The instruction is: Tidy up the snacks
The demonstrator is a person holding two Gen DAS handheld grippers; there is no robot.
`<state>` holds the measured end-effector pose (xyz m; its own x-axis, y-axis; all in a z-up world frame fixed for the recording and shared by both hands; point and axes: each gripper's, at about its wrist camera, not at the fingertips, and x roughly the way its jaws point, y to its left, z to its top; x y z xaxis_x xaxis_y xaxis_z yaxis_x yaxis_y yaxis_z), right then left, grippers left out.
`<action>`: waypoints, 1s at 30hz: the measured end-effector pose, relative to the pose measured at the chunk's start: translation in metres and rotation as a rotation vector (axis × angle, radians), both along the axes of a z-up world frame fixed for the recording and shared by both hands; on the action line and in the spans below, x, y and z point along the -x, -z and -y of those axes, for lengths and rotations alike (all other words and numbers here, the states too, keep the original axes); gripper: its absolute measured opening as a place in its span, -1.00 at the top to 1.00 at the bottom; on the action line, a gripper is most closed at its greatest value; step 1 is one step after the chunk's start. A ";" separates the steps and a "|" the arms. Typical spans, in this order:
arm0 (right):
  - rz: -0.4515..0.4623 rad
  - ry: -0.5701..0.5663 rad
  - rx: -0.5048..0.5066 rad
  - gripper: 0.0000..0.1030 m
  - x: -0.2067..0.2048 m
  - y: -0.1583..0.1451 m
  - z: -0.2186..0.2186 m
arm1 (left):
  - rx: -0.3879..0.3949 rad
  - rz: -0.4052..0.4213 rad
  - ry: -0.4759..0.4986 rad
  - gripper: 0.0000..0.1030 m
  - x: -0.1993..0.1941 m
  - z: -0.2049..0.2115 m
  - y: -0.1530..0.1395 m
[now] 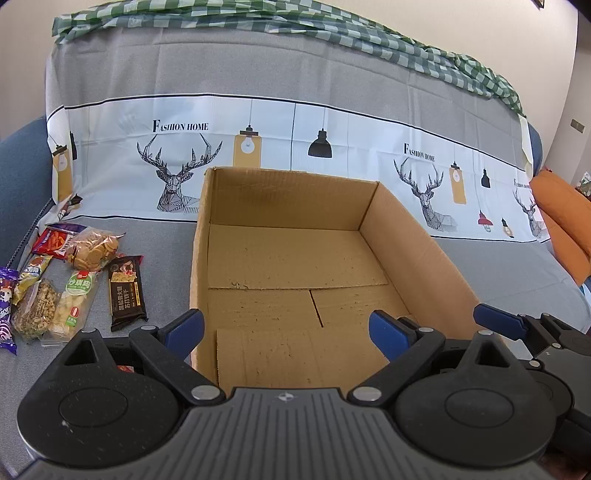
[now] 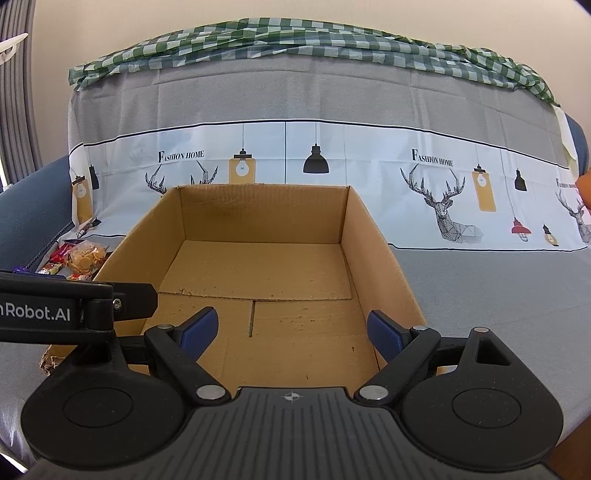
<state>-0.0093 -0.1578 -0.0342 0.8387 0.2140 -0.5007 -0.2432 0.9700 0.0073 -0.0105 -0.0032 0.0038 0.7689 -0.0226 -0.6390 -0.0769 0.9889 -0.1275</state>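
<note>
Left wrist view: snack packets [image 1: 70, 280] piled at 9 o'clock of cardboard box [image 1: 295, 266], box bare inside. Left gripper [image 1: 288, 332] spread wide, holding nothing; right gripper [image 2: 291, 332] same. Packets look light, crinkly, slippery; round biscuits [image 1: 92, 249] probably crush easy, so pinch sealed bag ends. Dark bar [image 1: 125, 291] stiffer, grab mid-body. Grey cloth [image 1: 147, 74] over sofa, soft underneath; green check cloth [image 1: 332, 26] at 12.
</note>
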 end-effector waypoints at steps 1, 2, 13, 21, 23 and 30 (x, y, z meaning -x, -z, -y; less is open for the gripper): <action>0.001 0.000 -0.001 -0.72 0.000 0.000 0.000 | 0.001 0.002 0.000 -0.89 0.000 0.000 0.000; 0.003 0.002 0.000 -0.72 0.000 0.000 0.000 | 0.002 0.005 -0.001 -0.87 0.000 0.000 -0.001; 0.067 0.054 -0.043 -0.35 0.005 -0.009 0.000 | 0.054 0.076 -0.022 0.54 0.012 -0.025 -0.016; 0.128 -0.026 -0.124 0.11 0.017 -0.026 -0.026 | 0.196 0.029 -0.047 0.55 0.006 -0.101 -0.033; 0.140 -0.073 -0.139 0.11 0.022 -0.030 -0.038 | 0.176 0.021 -0.072 0.55 -0.004 -0.128 -0.039; 0.176 -0.258 -0.130 0.09 0.040 -0.038 -0.092 | 0.199 -0.043 -0.243 0.52 -0.024 -0.228 -0.016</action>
